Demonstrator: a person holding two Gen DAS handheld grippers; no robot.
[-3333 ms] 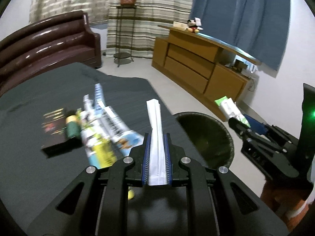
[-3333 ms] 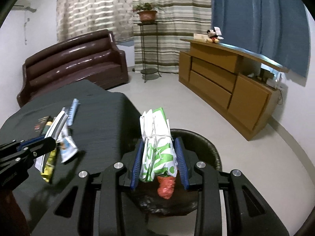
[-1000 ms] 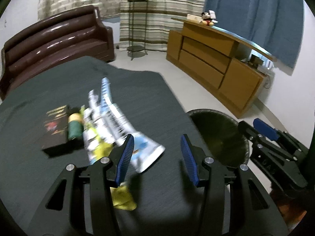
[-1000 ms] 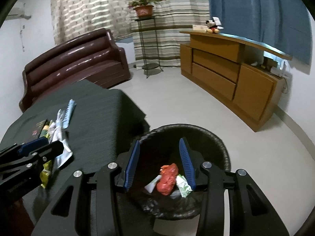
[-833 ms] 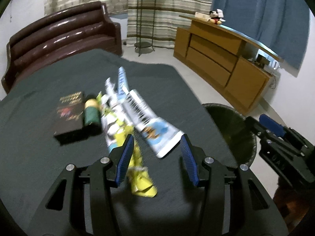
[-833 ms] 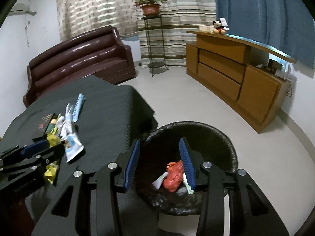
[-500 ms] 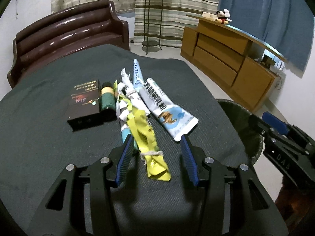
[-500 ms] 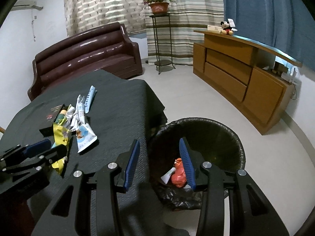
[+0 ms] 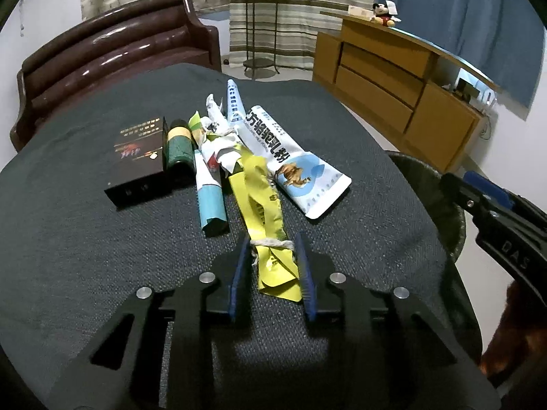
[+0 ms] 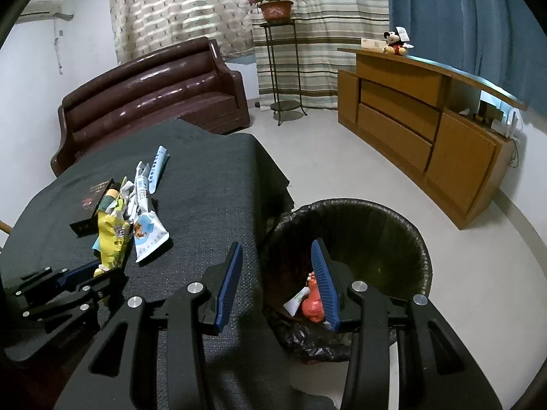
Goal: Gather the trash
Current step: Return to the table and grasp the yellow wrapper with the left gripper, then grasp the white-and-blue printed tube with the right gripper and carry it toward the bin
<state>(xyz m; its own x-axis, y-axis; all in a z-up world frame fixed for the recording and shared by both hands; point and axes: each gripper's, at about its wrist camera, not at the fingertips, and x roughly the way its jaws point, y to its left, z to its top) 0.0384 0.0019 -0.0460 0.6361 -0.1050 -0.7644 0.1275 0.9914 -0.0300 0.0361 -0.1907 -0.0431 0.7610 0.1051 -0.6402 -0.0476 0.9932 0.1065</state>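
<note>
table (image 9: pixel 85 256) w/ trash pile lying mid-top | box (image 9: pixel 136 160) sitting at 9 o'clock of pile, can (image 9: pixel 177 147) touching its right side | wrapper (image 9: pixel 263 212) lying nearest, running to 6 | pouch (image 9: pixel 290 157) lying at 3 of wrapper | bin (image 10: pixel 359 239) standing off table's 3 o'clock edge, scraps lying inside | sofa (image 10: pixel 154 92) sitting behind at 12

A pale tiled floor (image 10: pixel 342 157) runs back to striped curtains (image 10: pixel 318 3) and a blue curtain (image 10: pixel 461 13). A dark brown leather sofa (image 10: pixel 154 89) stands beyond the worktop's far edge. A wooden sideboard (image 10: pixel 427 126) lines the right wall, beside a metal plant stand (image 10: pixel 282 68) bearing a potted plant (image 10: pixel 275 5).
</note>
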